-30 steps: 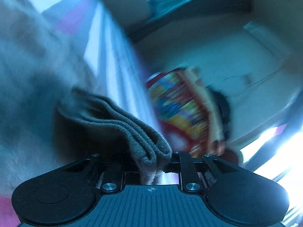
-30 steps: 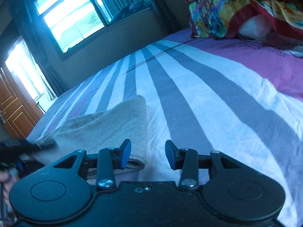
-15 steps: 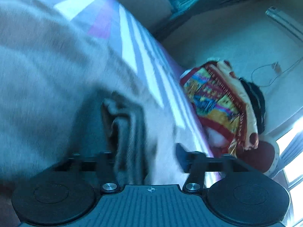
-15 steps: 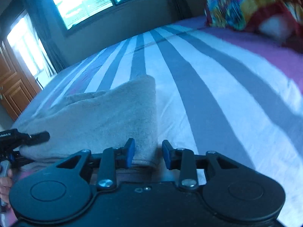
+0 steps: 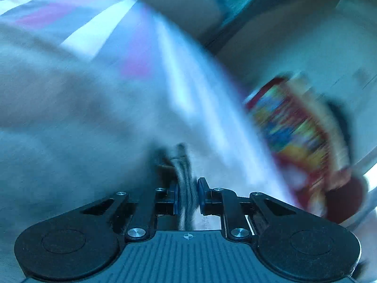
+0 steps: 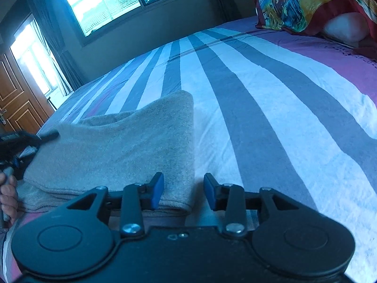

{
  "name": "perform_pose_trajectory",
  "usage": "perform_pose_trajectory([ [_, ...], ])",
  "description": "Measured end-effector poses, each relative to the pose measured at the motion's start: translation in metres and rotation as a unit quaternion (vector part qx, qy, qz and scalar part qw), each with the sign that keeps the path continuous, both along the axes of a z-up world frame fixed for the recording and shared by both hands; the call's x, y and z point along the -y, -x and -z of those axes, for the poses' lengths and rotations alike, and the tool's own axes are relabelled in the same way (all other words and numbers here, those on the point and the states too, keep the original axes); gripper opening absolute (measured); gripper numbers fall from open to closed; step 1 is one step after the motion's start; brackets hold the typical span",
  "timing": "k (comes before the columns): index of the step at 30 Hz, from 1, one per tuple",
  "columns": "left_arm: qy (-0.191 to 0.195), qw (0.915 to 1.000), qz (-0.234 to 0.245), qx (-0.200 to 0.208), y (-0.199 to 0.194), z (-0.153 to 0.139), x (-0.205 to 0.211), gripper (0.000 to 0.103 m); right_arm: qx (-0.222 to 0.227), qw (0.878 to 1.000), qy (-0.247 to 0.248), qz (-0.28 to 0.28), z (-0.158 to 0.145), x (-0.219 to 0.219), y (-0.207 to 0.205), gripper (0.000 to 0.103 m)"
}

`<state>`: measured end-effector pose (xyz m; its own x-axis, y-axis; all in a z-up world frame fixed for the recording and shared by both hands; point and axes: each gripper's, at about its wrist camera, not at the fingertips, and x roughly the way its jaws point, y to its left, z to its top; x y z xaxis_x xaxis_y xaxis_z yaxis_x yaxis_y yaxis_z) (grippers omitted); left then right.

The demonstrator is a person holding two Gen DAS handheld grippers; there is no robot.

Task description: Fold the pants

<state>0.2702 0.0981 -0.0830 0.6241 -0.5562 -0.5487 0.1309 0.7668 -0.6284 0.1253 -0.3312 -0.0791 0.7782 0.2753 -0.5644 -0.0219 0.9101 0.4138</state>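
The beige pants (image 6: pixel 113 146) lie folded on the striped bed, their right edge straight. My right gripper (image 6: pixel 183 189) is open, its jaws astride the near right corner of the pants without pinching it. In the blurred left wrist view the pants (image 5: pixel 59 118) fill the left half. My left gripper (image 5: pixel 187 195) is shut on a bunched fold of the pants cloth (image 5: pixel 186 184). The left gripper also shows in the right wrist view (image 6: pixel 26 139) at the far left edge of the pants, with the hand below it.
The bed sheet (image 6: pixel 271 118) has grey, white and purple stripes. A colourful blanket over pillows (image 6: pixel 313 4) lies at the head of the bed and shows in the left wrist view (image 5: pixel 297 132). A window (image 6: pixel 101 0) and a wooden door (image 6: pixel 16 103) stand beyond.
My left gripper opened half a second ago and has shut again on a fold of the pants while swinging. My right gripper has opened slightly wider over the pants corner.
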Motion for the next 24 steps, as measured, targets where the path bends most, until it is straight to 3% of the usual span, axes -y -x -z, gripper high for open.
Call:
perform_pose_trajectory([
  [2,0.007,1.0,-0.002,0.001,0.004,0.001,-0.006,0.017,-0.001,1.0,0.0,-0.001,0.001,0.0,-0.001,0.039],
  [5,-0.017,0.9994,-0.011,0.027,0.022,-0.018,-0.008,0.019,-0.001,1.0,0.006,-0.003,0.0,-0.002,0.0,0.039],
  [6,-0.022,0.999,-0.012,0.037,0.033,-0.023,-0.009,0.023,0.0,1.0,0.006,-0.001,-0.002,-0.001,0.0,0.041],
  [7,-0.021,0.9989,-0.009,0.04,0.042,-0.025,-0.01,0.037,0.004,1.0,0.004,0.006,-0.005,0.001,0.001,0.042],
  [8,-0.029,0.999,0.002,0.035,0.048,-0.023,-0.005,0.04,0.011,1.0,0.001,0.009,-0.008,0.002,0.002,0.043],
  [10,-0.069,0.9967,0.019,0.039,0.058,-0.017,0.006,0.04,0.003,1.0,0.015,0.005,-0.007,0.0,-0.003,0.041],
  [14,-0.055,0.9979,0.001,0.036,0.057,-0.017,0.001,0.04,-0.01,1.0,0.018,0.005,0.0,-0.004,-0.013,0.041],
  [24,-0.088,0.995,0.018,0.043,0.025,-0.03,0.017,0.04,-0.016,0.999,0.04,-0.006,-0.011,-0.01,-0.044,0.043],
])
